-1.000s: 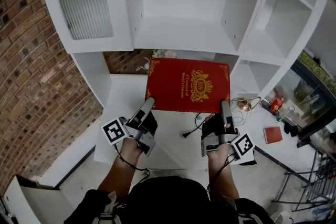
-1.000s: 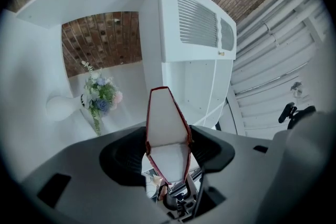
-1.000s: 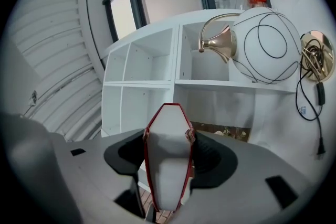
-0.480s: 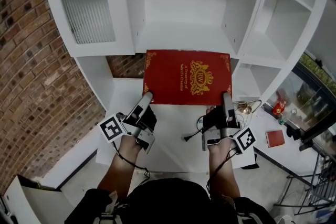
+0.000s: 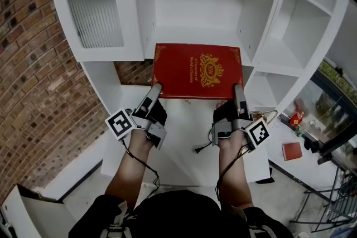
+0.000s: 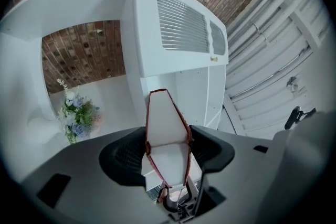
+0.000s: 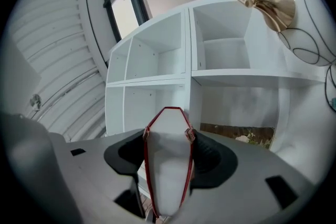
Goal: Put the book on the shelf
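Red book (image 5: 198, 71) was clamped at near edge: left hand-held gripper (image 5: 155, 88) and right hand-held gripper (image 5: 239, 89) each closed on one corner, likely to hold wide cover level. Book extended ahead of both, near open shelf (image 5: 195, 36), apparently not yet resting on it.

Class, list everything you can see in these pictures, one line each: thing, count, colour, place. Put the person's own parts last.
book: one, red with gold crest, held before the middle shelf
shelf unit: one, white, ahead
cabinet door: one, white, ribbed, upper left
brick wall: one, reddish-brown, left
flowers: one bunch, blue and white, low niche
brass-coloured vessel: one, right
small red object: one, far right
cable: one, black, below the book
left claw: one, grey, shut on the book's near left edge
right claw: one, grey, shut on its near right edge
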`<state>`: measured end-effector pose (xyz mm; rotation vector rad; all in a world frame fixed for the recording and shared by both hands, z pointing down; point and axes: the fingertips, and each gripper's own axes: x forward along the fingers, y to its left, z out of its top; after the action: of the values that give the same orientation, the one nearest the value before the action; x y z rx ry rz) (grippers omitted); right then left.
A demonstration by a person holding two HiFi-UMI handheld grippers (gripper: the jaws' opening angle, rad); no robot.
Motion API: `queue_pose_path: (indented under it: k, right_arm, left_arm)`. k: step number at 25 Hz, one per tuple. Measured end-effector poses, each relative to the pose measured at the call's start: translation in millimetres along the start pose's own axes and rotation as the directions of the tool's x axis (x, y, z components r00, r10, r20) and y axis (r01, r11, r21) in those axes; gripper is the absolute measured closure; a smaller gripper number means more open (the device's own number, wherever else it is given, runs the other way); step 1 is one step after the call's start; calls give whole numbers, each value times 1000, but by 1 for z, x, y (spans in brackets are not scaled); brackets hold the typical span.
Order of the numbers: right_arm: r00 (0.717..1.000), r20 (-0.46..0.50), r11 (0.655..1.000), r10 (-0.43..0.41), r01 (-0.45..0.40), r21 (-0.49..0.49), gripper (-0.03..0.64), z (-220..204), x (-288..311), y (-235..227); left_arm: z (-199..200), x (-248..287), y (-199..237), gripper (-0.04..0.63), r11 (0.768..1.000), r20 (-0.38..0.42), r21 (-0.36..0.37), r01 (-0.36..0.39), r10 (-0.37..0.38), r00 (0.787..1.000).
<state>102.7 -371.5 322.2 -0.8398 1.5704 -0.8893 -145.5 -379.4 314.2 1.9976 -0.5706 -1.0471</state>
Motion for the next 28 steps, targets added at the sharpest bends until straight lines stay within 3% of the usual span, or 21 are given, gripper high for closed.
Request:
queue_pose_path:
  k: [11, 17, 19, 21, 23, 25, 28]
  right_arm:
    - [1000, 4, 999, -15, 15, -39, 348, 7, 40, -6]
    - [1000, 20, 996, -1, 3, -84, 348, 14, 62, -7]
    - [1000, 23, 994, 3, 0, -108, 348, 15, 70, -7]
    - [1000, 28, 989, 1, 3, -146, 343, 17, 78, -7]
    - [999, 39, 974, -11, 20, -225, 328, 21, 86, -8]
    - [998, 53, 936, -26, 43, -349, 312, 27, 92, -7]
    - [996, 77, 827, -34, 72, -558, 293, 32, 99, 3]
  left_arm:
    - [17, 31, 4, 325, 998, 23, 57, -2, 0, 1000]
    - [23, 47, 5, 321, 988, 36, 155, -22, 16, 999]
    - [30, 51, 11, 319, 963, 42, 261, -68, 59, 997]
    - [40, 54, 17, 320, 905, 41, 411, -115, 108, 993]
    - [44, 60, 19, 321, 866, 41, 483, -132, 129, 991]
    - [47, 67, 19, 321, 846, 43, 515, -138, 135, 990]
    - [54, 75, 18, 321, 821, 51, 553, -141, 135, 990]
